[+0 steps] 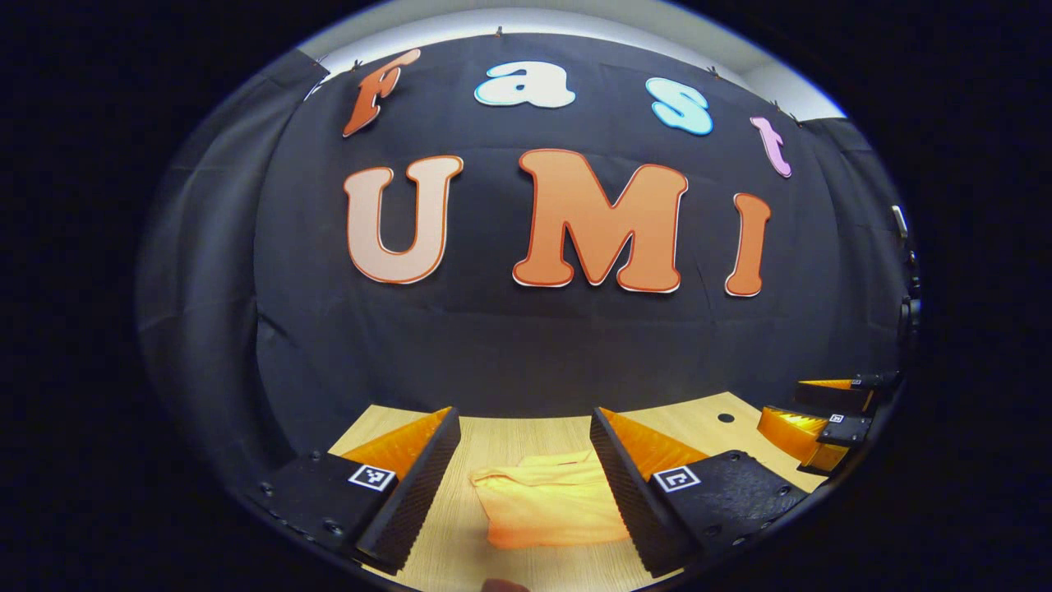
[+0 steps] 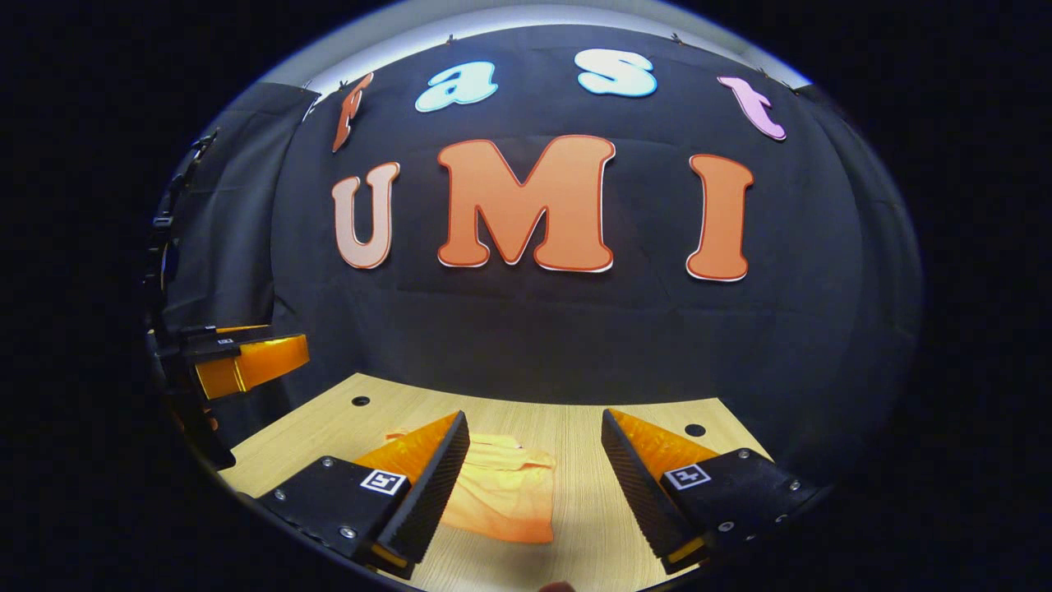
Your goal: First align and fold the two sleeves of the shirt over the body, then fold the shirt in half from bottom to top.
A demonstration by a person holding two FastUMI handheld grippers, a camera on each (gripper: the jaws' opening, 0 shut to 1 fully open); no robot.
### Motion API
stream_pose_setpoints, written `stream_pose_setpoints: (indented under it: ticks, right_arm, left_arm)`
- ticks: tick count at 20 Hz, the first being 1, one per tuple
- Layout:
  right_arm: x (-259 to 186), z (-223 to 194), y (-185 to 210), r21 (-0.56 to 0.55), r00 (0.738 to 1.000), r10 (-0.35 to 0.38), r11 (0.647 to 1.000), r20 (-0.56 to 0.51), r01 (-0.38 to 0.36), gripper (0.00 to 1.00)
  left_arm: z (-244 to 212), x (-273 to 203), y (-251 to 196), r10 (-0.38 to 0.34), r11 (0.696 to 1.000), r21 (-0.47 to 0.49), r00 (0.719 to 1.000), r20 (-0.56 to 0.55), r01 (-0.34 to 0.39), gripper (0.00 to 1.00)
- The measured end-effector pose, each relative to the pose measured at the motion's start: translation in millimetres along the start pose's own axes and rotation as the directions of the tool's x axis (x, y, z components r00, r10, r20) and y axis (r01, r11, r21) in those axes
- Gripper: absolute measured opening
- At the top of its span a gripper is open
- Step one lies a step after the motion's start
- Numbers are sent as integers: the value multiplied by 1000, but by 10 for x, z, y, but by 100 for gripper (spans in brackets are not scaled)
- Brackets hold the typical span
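While the folded orange shirt (image 1: 552,510) lies on the wooden table (image 1: 526,436), left gripper (image 1: 526,485) and right gripper (image 2: 534,485) hover above it, fingers spread, gripping nothing.

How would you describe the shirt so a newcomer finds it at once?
Start at the wooden table below the black wall. On its near middle lies the shirt, a small, folded bundle of pale orange cloth. It is the only soft item there; the dark round holes are in the tabletop.
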State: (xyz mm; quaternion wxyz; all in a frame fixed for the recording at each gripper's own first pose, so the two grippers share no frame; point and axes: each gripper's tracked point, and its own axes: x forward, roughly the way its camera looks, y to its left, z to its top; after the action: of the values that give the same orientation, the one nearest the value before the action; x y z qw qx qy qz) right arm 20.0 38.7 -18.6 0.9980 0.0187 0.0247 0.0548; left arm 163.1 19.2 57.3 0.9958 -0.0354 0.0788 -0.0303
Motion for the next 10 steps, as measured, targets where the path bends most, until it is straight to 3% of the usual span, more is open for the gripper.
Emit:
stream_pose_setpoints:
  ticks: [10]
  right_arm:
    - [-326,4,67,-8,1000,6,1000,27,-6,98]
  left_arm:
    - [-10,-687,-153,60,998,13,991,123,-62,97]
